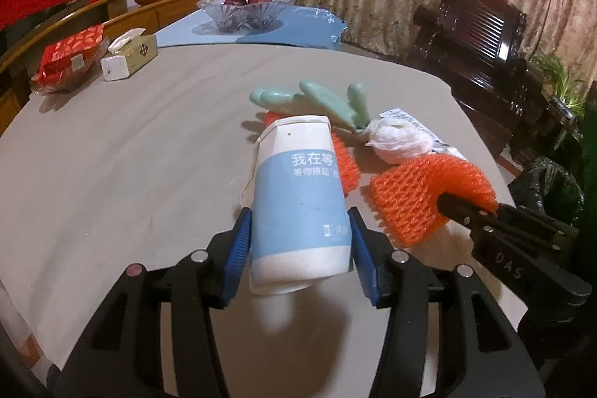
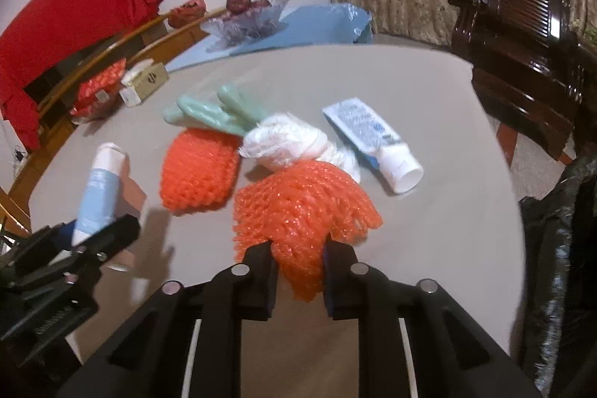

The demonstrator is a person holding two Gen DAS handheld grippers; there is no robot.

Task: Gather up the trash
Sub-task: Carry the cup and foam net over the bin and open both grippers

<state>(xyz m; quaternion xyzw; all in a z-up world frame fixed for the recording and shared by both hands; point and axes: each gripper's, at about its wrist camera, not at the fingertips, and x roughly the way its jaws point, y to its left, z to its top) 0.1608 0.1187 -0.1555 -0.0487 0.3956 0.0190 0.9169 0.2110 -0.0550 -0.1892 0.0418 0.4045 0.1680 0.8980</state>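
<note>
Left hand-held gripper (image 1: 296, 248) grasps a paper cup (image 1: 298, 200) printed with a blue band, its blue-padded fingers (image 1: 238, 248) pressed on either side of the cup, which tilts away from the camera above the grey tabletop (image 1: 130, 155). Beyond the cup, toward the far edge of the tabletop, lies a pale green rubber glove (image 1: 317, 99). Just right of the cup sits an orange foam fruit net (image 2: 199, 170), partly hidden behind the cup in the left wrist view. Right of the cup and behind the nets rests a crumpled white tissue wad (image 2: 291, 144), touching the glove's cuff. Further right of the cup, the right hand-held gripper (image 2: 298, 267) is clenched on a second orange foam net (image 2: 298, 211), pinching its near end between the fingers. Farthest right of the cup lies a white and blue tube (image 2: 373, 140), flat on the tabletop, cap end nearer the camera. A black trash bag (image 2: 559, 267) shows past the tabletop's right edge.
</note>
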